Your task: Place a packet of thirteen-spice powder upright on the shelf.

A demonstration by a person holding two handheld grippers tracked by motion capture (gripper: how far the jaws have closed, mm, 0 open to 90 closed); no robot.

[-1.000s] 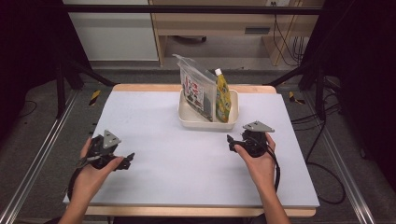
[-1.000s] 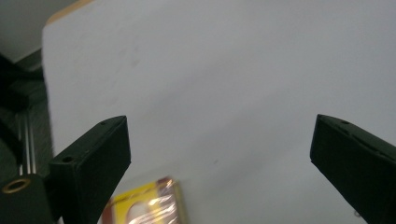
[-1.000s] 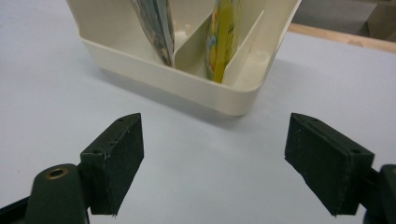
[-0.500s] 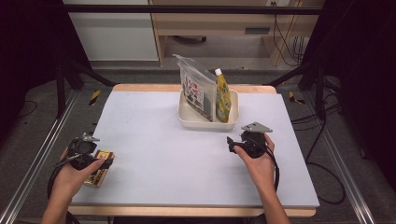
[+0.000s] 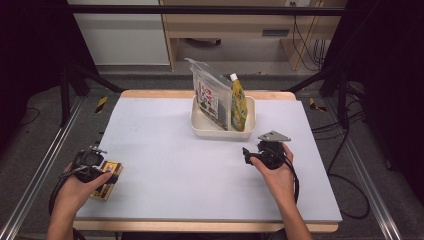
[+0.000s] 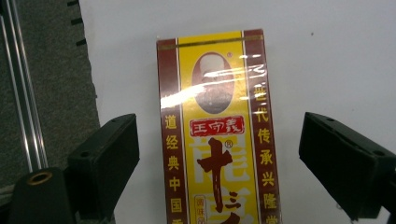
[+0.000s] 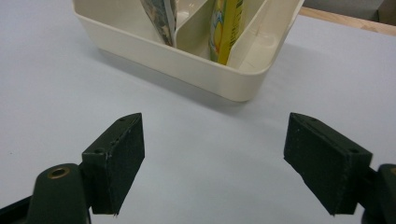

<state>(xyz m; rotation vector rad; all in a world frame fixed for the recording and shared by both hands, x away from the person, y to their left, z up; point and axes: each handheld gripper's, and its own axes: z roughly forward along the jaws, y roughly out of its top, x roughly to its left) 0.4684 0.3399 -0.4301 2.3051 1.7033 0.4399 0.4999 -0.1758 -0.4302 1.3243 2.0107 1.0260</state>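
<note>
Pale tabletop [image 5: 165, 150] lay under both tools. Left gripper [image 6: 219, 154] hovered, jaws just narrowed but unclenched, straddling the yellow box [image 6: 217, 130] without touching; centring it before squeezing seemed wise. Right gripper [image 7: 212, 158] gaped, empty.

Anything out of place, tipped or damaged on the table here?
Nothing looks damaged or spilled. The yellow and maroon box lies flat at the table's near-left corner, far from the cream bin, with the open left gripper astride it, not touching. In the bin, the clear pouch leans; the yellow bottle stands upright.
</note>
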